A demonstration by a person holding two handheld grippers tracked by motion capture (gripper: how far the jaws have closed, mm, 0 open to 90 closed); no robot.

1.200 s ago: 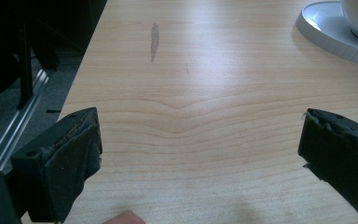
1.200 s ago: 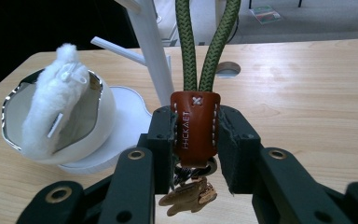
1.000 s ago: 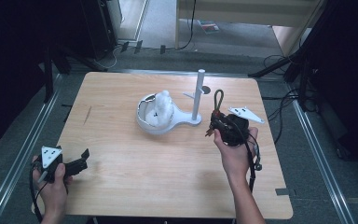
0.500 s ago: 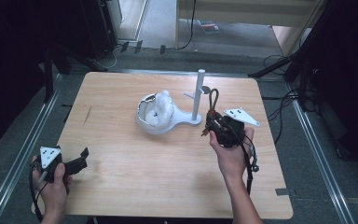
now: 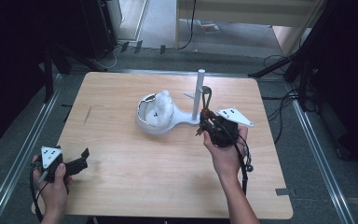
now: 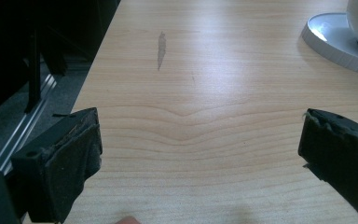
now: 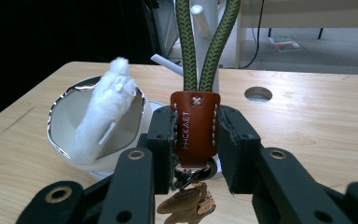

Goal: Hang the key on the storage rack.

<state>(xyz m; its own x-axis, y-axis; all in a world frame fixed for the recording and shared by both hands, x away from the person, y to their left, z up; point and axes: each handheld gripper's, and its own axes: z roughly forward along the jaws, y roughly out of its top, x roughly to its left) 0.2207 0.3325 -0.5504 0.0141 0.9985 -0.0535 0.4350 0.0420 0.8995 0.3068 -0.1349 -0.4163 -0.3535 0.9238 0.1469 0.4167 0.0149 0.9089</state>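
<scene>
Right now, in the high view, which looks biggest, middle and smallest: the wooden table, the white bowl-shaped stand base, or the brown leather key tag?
1. Light wooden table, biggest by far.
2. White bowl-shaped stand base, middle.
3. Brown leather key tag, smallest, clamped in the right gripper.

Surface: light wooden table [image 5: 135,172] | Resting on it: 1 white stand [image 5: 179,122] with upright post, near centre

My light wooden worktop [image 5: 135,182] sits inside a metal rail frame [image 5: 23,154] on grey floor [image 5: 163,28]. Black cables [image 5: 284,100] trail right; the dark sides may hide stands.
</scene>
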